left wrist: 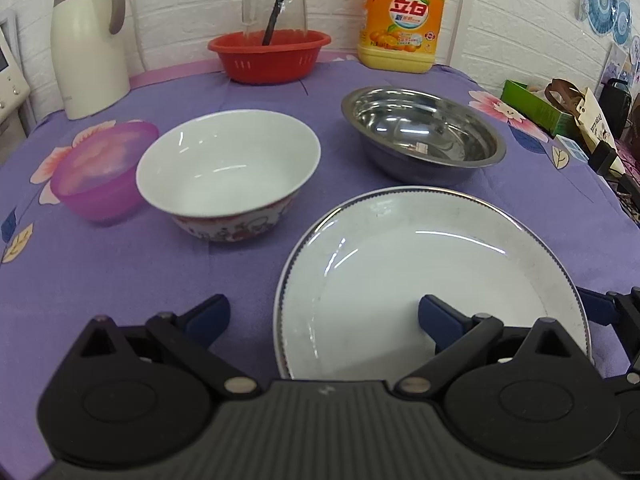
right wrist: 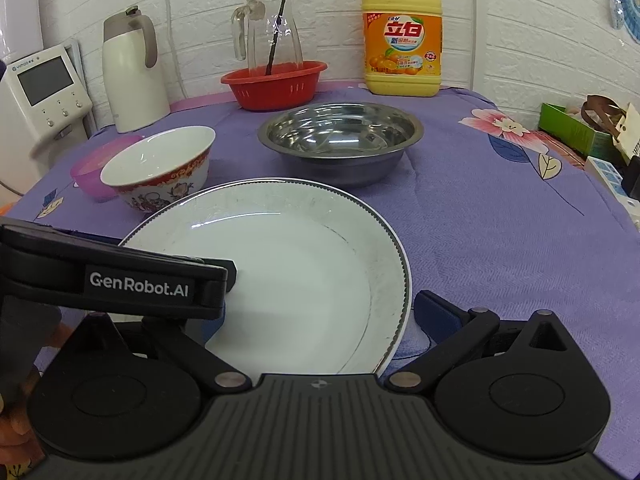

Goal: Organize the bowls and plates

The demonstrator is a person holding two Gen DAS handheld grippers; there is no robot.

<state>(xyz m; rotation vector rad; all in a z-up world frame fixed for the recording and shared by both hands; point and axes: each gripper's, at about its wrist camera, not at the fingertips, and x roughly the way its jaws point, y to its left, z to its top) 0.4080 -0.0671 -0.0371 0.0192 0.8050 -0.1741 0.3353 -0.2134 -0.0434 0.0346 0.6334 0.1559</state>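
A white plate point(left wrist: 432, 264) point(right wrist: 296, 264) lies on the purple cloth nearest me. My left gripper point(left wrist: 322, 318) is open, its right finger over the plate's near part and its left finger over the cloth beside the plate's left rim. My right gripper point(right wrist: 320, 312) is open at the plate's right rim, one finger on each side of it. A white ceramic bowl point(left wrist: 228, 164) point(right wrist: 160, 166) stands left of the plate. A pink plastic bowl point(left wrist: 102, 168) point(right wrist: 90, 172) is beside it. A steel bowl point(left wrist: 424, 132) point(right wrist: 340, 136) stands behind the plate.
At the back stand a red basket point(left wrist: 268, 56) point(right wrist: 276, 82) holding a glass jug point(right wrist: 272, 28), a yellow detergent bottle point(left wrist: 402, 20) point(right wrist: 402, 36) and a white thermos point(left wrist: 88, 44) point(right wrist: 134, 76). Boxes point(left wrist: 536, 106) point(right wrist: 576, 128) sit off the right edge.
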